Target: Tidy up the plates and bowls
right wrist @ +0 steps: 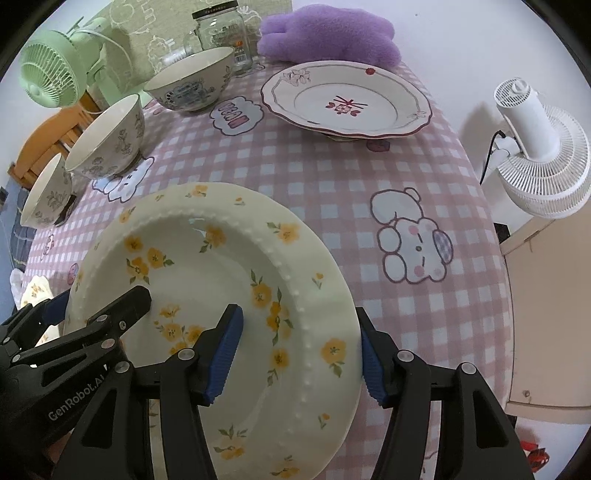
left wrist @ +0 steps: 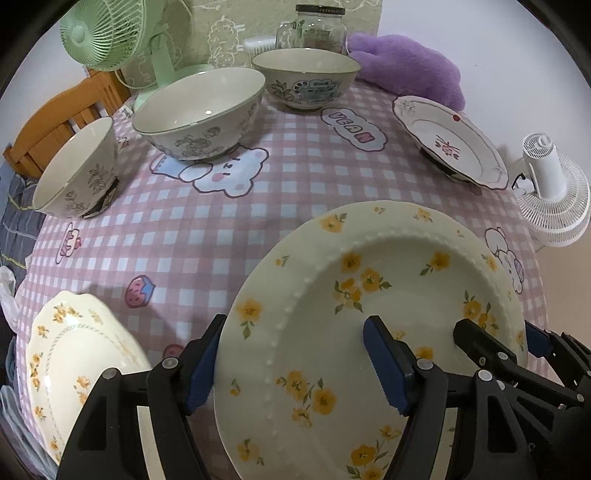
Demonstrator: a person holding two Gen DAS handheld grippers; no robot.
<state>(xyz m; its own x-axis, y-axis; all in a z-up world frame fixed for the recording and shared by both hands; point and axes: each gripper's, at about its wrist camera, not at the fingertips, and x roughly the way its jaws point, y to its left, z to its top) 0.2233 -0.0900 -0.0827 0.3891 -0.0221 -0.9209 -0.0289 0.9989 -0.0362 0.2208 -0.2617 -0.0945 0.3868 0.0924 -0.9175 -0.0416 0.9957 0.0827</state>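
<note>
We see a cream plate with yellow flowers [left wrist: 373,306] between the two grippers, over the counter [left wrist: 207,236] with its pink checked cloth. The left gripper [left wrist: 291,360] has its jaws spread across the plate's left rim: one blue pad is outside the edge and the other lies over the inner well. We cannot tell if the pads really press on the rim. The right gripper [right wrist: 301,356] stands the same way on the right rim, jaws spread, one pad inside and one outside the edge; again the pressing is not clear.

A second yellow-flowered plate [left wrist: 70,354] lies near the left edge of the counter. Three patterned bowls [left wrist: 199,114] stand at the far left, and a white plate with red motifs [left wrist: 450,140] is at the far right. Behind them are a glass jar [left wrist: 317,29], a purple plush toy [left wrist: 406,66], a green fan [left wrist: 107,33] and a white fan [left wrist: 554,192].
</note>
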